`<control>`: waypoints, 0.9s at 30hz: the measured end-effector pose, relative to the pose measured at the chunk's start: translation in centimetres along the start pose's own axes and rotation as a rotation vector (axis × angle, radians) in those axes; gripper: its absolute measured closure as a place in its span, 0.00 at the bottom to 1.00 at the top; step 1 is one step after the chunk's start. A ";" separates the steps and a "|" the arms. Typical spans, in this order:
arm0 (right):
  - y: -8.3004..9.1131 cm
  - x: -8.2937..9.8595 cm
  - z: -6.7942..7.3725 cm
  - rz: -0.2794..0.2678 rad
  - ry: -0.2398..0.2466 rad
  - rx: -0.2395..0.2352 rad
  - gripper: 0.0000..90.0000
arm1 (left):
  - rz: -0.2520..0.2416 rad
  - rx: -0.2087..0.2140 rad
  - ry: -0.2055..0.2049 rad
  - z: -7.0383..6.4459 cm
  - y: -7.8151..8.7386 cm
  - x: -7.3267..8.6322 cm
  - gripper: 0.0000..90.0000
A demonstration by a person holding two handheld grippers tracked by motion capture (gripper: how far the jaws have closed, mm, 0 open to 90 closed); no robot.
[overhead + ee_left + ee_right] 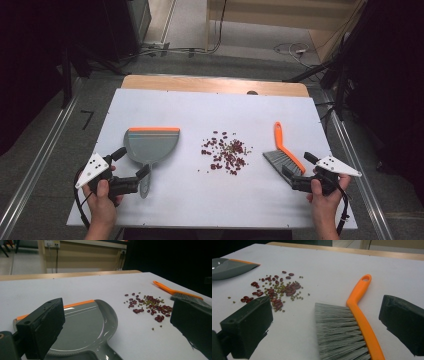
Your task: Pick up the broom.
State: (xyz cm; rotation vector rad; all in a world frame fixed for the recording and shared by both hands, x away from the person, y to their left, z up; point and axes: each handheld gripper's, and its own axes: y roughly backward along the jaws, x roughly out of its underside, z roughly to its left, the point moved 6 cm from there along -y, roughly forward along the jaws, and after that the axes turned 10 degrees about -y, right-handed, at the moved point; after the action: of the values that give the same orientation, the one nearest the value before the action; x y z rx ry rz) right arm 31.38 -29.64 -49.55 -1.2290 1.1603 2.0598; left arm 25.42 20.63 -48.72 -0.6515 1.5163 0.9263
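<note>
While both hands rest at the near edge of the white table (165, 205), the left gripper (131, 169) stands with jaws spread on either side of the handle of the grey dustpan (151, 146), not closed on it. Orange-lipped, the dustpan lies flat, left of centre. Jaws of the right gripper (296, 169) are likewise parted, flanking the bristle end of the orange-handled brush (284, 152), which lies on the table at right. Between dustpan and brush sits a scatter of red and green beans (224, 152), apart from both tools.
</note>
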 end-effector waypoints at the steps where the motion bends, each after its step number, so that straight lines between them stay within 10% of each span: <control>1: 0.0 0.0 0.0 0.002 -0.004 -0.001 0.00 | 0.003 0.000 0.000 0.0 0.0 0.0 0.00; 27: -3.0 -5.7 -0.5 0.123 -0.037 0.108 0.00 | 0.007 0.015 -0.034 -0.5 -0.6 -0.1 0.00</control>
State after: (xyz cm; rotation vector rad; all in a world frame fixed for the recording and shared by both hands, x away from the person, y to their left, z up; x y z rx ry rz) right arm 36.58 -28.28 -46.01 -1.0884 1.3413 2.0686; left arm 25.59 19.87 -48.77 -0.6164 1.4948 0.9261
